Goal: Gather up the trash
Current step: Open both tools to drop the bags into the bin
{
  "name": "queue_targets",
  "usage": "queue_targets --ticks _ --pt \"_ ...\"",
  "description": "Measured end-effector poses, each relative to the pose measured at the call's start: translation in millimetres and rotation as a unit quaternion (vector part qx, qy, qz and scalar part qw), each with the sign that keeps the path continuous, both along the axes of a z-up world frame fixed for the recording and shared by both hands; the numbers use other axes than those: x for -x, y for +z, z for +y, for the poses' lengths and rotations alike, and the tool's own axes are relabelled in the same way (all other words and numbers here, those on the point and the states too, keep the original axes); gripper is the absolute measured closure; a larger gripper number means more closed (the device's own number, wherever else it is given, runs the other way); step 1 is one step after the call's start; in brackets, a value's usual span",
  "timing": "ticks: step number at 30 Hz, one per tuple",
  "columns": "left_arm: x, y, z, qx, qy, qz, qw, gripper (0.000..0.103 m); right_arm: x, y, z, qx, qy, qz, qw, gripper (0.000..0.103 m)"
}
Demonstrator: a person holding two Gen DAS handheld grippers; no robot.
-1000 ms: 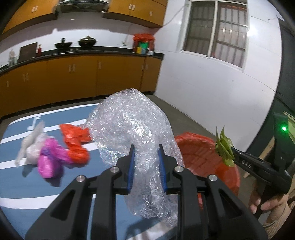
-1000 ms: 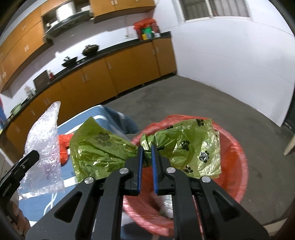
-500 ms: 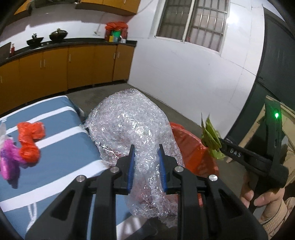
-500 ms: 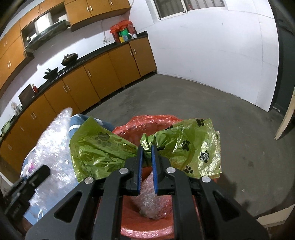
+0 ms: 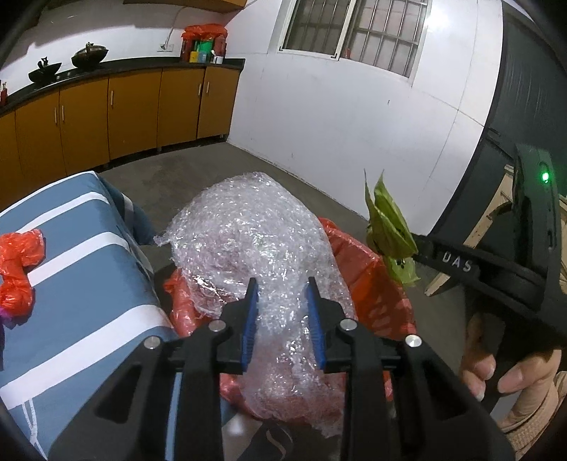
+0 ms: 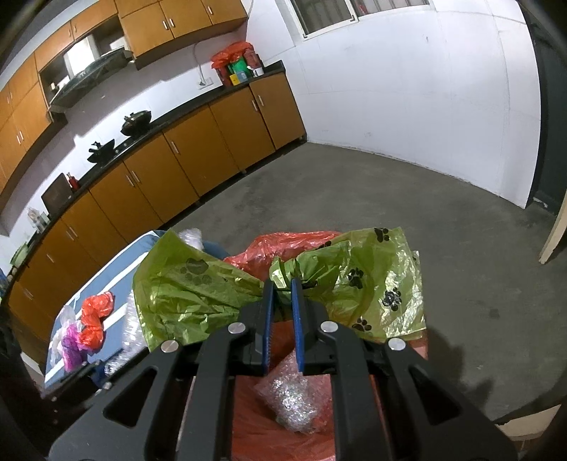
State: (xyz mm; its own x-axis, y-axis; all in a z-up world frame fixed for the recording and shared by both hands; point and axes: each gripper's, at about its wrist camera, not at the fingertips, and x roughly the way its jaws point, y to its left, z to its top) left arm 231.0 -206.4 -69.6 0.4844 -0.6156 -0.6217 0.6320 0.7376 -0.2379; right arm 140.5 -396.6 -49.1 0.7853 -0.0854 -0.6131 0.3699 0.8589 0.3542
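Both tongs were clamped on trash above the red-lined bin. Starting at the left, the left gripper pinched a big wad of bubble wrap between its blue pads, the wad hanging over the bin's mouth and its lower end seemingly already inside the liner. To its right, the right gripper was shut tight on a crumpled green bag with paw prints, held over the far side of the same bin; a smaller lump of bubble wrap lay at the bottom.

Doing this step well probably meant parting the left pads only once the wad was centred over the opening, since so light and springy a thing could catch on the rim and tip out. The green bag would likely drift as it fell, so it wanted releasing low.

Left of the bin stood a table under a blue cloth with white stripes, with an orange plastic bag yet to collect. Behind ran wooden cabinets beneath a dark counter, then a white wall and a barred window, over a concrete floor.
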Motion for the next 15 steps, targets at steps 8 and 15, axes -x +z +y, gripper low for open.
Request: queue_targets --ticks 8,15 --pt "-4.7 -7.9 1.8 -0.005 0.005 0.015 0.9999 0.063 5.4 -3.5 -7.4 -0.012 -0.004 0.003 1.0 0.085" --pt "-4.6 -4.4 24.4 -0.006 0.035 0.005 0.9994 0.05 13.4 0.0 -8.2 -0.004 -0.017 0.004 1.0 0.073"
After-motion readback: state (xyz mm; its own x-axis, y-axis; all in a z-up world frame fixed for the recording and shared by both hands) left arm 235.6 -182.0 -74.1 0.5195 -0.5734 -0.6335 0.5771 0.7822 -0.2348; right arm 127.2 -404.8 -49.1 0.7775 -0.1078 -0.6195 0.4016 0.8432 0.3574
